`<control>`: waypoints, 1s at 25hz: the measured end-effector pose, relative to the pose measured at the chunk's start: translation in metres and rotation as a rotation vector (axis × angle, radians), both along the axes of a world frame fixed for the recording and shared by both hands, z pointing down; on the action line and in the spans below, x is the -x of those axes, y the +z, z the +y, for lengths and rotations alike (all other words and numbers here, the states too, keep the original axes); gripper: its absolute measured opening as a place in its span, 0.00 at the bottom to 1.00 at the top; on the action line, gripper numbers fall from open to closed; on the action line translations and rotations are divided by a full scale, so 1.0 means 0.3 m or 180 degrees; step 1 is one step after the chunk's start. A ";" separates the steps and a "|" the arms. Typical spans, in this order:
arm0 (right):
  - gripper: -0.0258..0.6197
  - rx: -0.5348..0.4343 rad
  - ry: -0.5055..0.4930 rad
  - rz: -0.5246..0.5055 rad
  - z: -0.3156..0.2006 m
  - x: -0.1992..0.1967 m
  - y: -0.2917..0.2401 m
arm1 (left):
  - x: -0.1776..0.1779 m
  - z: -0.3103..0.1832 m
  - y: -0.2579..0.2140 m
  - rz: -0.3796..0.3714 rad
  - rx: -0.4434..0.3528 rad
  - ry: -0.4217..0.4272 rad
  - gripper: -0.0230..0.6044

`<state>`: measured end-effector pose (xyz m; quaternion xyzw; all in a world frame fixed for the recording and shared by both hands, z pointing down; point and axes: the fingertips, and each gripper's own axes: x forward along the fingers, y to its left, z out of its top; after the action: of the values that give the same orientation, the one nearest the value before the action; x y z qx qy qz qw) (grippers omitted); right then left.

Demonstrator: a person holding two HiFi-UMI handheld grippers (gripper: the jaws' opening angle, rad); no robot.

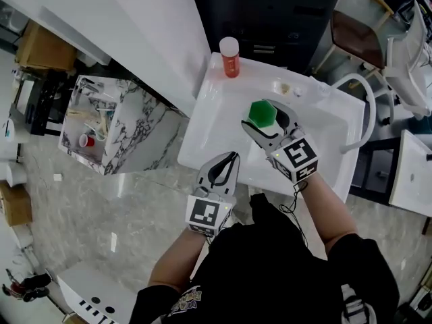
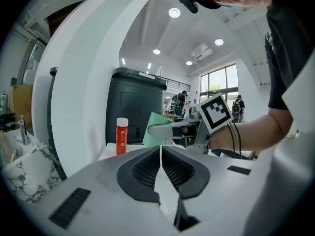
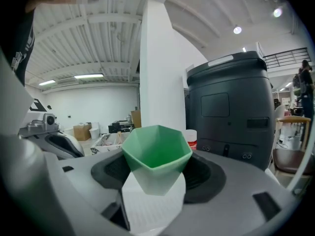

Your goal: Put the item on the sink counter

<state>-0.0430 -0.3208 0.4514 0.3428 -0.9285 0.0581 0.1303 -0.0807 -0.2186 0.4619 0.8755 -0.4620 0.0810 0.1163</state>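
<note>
A green hexagonal cup [image 1: 262, 113] hangs over the basin of the white sink [image 1: 202, 123], with my right gripper [image 1: 266, 121] shut on it. In the right gripper view the cup [image 3: 156, 154] sits upright between the jaws of the right gripper [image 3: 155, 183], mouth up. My left gripper [image 1: 232, 158] is shut and holds nothing, over the sink's near edge, left of the cup. The left gripper view shows the left gripper [image 2: 161, 149] with jaws together, and the cup [image 2: 156, 130] beyond it in the other gripper.
An orange bottle [image 1: 230, 57] with a white cap stands on the sink's back left corner. The curved faucet [image 1: 365, 106] is at the right. A marble-patterned box [image 1: 111, 123] sits on the floor to the left, a dark cabinet [image 1: 270, 5] behind the sink.
</note>
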 end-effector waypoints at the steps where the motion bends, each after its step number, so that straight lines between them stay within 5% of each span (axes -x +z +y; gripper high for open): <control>1: 0.59 0.0011 0.0004 0.0014 -0.026 -0.007 0.015 | -0.007 -0.014 0.010 -0.0011 0.0013 0.0000 0.07; 25: 0.59 0.0067 0.0345 0.0577 -0.549 -0.143 0.480 | -0.067 -0.140 0.154 0.0034 0.0430 -0.0243 0.07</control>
<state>0.0000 -0.4854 0.5955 0.3950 -0.8924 0.0435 0.2140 -0.0605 -0.2606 0.5082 0.8478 -0.4878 0.1029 0.1806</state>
